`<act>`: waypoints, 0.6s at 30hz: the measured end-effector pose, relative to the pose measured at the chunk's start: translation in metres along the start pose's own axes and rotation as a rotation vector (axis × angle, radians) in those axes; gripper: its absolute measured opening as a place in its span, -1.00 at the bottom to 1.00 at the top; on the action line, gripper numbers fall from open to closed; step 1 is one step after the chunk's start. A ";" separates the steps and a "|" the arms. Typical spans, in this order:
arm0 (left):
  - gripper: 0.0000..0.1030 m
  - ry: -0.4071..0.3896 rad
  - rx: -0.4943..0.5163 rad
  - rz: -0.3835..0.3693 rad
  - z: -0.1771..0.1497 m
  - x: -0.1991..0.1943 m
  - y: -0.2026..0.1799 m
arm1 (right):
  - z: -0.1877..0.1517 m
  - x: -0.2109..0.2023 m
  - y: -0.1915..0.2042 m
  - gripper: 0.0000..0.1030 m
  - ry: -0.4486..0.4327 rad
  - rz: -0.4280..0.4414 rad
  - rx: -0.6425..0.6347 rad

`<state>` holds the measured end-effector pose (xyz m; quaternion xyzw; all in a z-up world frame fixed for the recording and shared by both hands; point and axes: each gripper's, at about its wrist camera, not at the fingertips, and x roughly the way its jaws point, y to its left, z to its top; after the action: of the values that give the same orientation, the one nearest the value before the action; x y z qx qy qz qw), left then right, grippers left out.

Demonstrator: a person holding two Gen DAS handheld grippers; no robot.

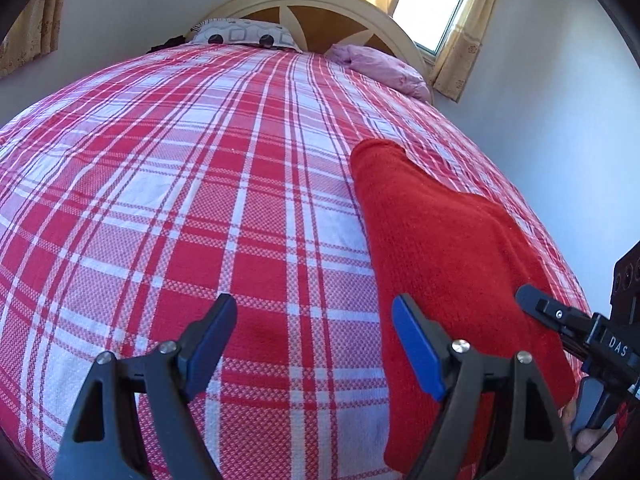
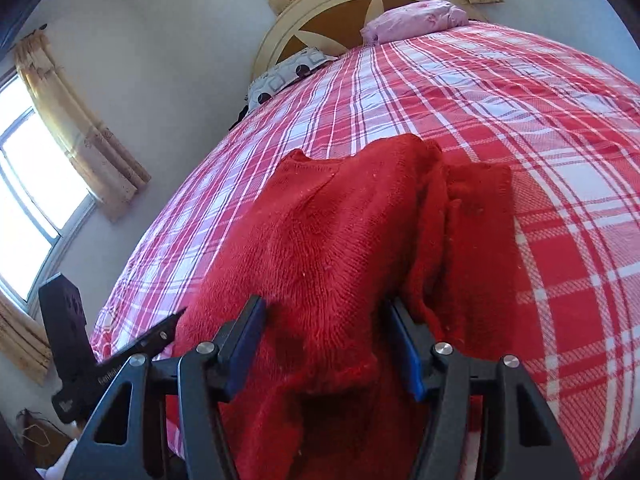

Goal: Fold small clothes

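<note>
A small red knitted sweater [image 1: 448, 248] lies on the red and white plaid bedspread [image 1: 200, 200] near the bed's near edge. It also shows in the right wrist view [image 2: 340, 232], with one side folded over. My left gripper [image 1: 314, 344] is open and empty, just left of the sweater, its right finger over the sweater's edge. My right gripper [image 2: 324, 344] is open, its jaws standing on either side of the sweater's near part without closing on it. The right gripper shows at the far right of the left wrist view [image 1: 560, 316].
The bed has a cream headboard [image 1: 320, 4], a patterned pillow [image 1: 244, 34] and a pink pillow [image 1: 380, 68] at the far end. Windows with yellow curtains [image 2: 80, 128] stand beside the bed. A wall runs along the bed's right side.
</note>
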<state>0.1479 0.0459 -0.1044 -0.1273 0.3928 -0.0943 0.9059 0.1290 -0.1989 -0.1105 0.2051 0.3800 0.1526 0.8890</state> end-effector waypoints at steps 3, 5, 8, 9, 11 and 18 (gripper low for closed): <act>0.60 0.008 -0.016 0.003 0.001 0.003 0.001 | -0.002 0.005 0.007 -0.34 -0.007 -0.004 -0.055; 0.60 0.015 -0.015 0.003 0.002 0.002 0.002 | -0.004 0.008 0.012 -0.41 0.002 -0.022 -0.103; 0.60 -0.006 0.020 0.016 0.005 -0.005 -0.005 | 0.001 -0.002 0.012 -0.51 -0.019 -0.043 -0.135; 0.60 -0.017 0.039 0.020 0.005 -0.007 -0.009 | 0.003 -0.009 0.015 -0.52 -0.038 -0.065 -0.163; 0.60 -0.047 0.098 0.027 0.007 -0.014 -0.022 | 0.005 -0.023 0.022 -0.53 -0.065 -0.100 -0.221; 0.61 -0.055 0.246 0.090 -0.004 -0.003 -0.059 | 0.000 -0.025 -0.010 -0.52 0.024 -0.206 -0.286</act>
<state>0.1391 -0.0103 -0.0870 -0.0002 0.3587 -0.0976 0.9283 0.1140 -0.2182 -0.1003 0.0345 0.3841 0.1158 0.9154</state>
